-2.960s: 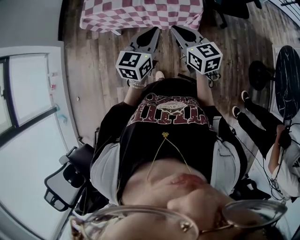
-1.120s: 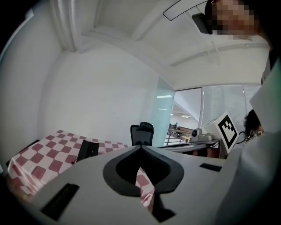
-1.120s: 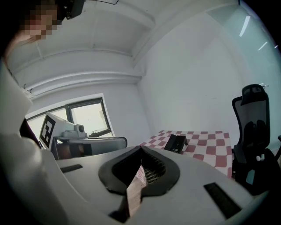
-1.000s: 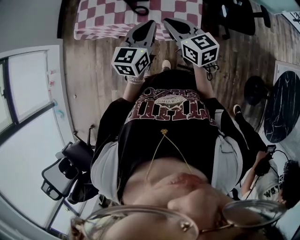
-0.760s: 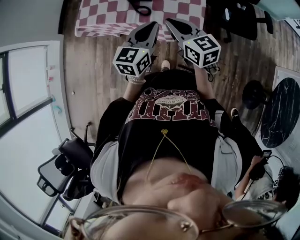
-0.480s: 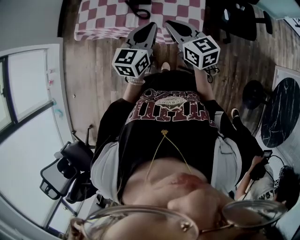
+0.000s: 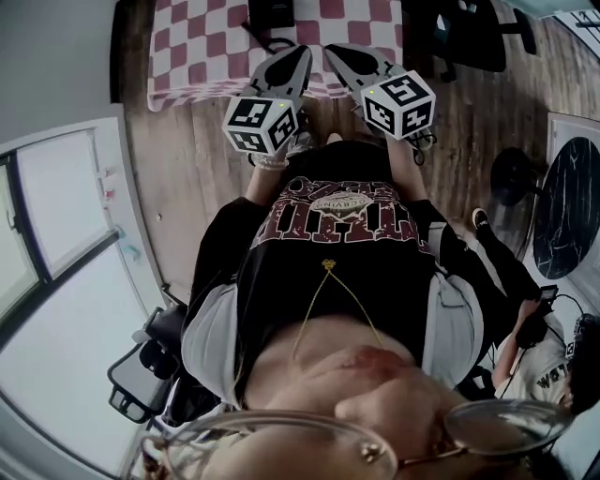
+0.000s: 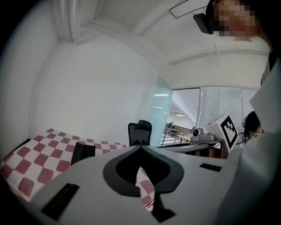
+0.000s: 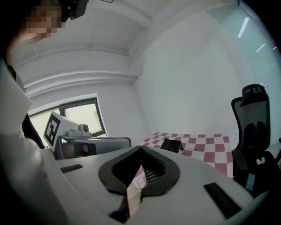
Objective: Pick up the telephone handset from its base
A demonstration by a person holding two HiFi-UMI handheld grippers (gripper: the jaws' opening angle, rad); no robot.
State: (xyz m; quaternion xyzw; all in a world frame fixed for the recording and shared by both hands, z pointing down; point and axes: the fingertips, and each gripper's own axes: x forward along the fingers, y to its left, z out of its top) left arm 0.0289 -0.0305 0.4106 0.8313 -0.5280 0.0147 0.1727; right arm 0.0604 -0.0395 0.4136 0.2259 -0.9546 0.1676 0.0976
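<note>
The left gripper [image 7: 300,56] is clenched on nothing: in its own view the two jaws meet at their tips, and only a sliver of checked cloth shows through the slit lower down. The right gripper [image 7: 335,51] is also closed and empty, its jaw tips touching. In the head view the two sit side by side in front of the person's chest. Their noses lean toward each other and point to 12 o'clock, over the near edge of the table [image 7: 192,56], which wears a red-and-white checked cloth.

The telephone [image 7: 272,13] is a dark shape on that cloth, at about 11 o'clock from the left gripper's tip and well apart from both grippers. It lies at 9 o'clock of the jaw tips in the left gripper view and at 2 o'clock in the right gripper view. Whether the handset lies on its base is too small to tell.

A black office chair [image 7: 469,23] stands at the table's 3 o'clock side on the wooden floor [image 7: 155,178].
</note>
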